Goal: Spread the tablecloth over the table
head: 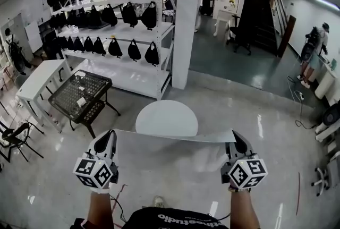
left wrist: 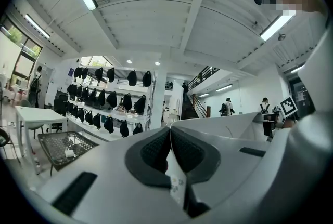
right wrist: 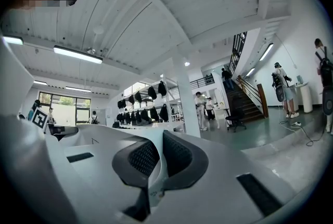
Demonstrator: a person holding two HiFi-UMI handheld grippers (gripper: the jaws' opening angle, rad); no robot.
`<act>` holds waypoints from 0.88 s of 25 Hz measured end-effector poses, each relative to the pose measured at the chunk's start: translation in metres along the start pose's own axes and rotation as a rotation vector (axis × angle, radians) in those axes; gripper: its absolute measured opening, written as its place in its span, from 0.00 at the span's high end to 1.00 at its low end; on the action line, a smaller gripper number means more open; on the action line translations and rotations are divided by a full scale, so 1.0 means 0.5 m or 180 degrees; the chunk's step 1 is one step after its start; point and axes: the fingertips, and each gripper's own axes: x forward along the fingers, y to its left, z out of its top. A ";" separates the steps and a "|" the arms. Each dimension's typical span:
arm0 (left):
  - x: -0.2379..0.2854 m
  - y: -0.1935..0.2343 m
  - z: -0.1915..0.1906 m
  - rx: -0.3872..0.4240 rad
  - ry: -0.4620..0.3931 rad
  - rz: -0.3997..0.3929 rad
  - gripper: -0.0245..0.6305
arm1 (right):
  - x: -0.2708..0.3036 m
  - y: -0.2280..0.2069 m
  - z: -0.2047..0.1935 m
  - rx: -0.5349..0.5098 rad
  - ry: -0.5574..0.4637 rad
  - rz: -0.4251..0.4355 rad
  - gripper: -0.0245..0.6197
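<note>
Head view: a person holds a thin white fabric tablecloth (head: 175,136) stretched in the air between two hand-held grippers, its long top edge running left to right at waist height. The left hand-held gripper (head: 108,140) pinches one corner and the right hand-held gripper (head: 237,143) the other; both gripper views show the pads pressed together on a sliver of cloth. The round white tabletop (head: 166,118) lies straight ahead, just beyond the edge, centred between both hands. Open floor surrounds it; a black mesh table (head: 82,96) stands well apart, left.
</note>
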 end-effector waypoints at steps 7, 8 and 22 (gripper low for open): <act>0.077 0.061 -0.004 -0.0003 0.0029 -0.0034 0.94 | 0.089 0.001 -0.002 -0.0026 0.0012 -0.0055 0.92; 0.086 0.067 -0.003 -0.0003 0.0025 -0.0040 0.94 | 0.098 0.001 -0.002 -0.0035 0.0013 -0.0062 0.92; 0.171 0.170 -0.026 -0.0065 0.0026 -0.0120 0.94 | 0.206 0.026 -0.034 -0.0073 0.0099 -0.0187 0.92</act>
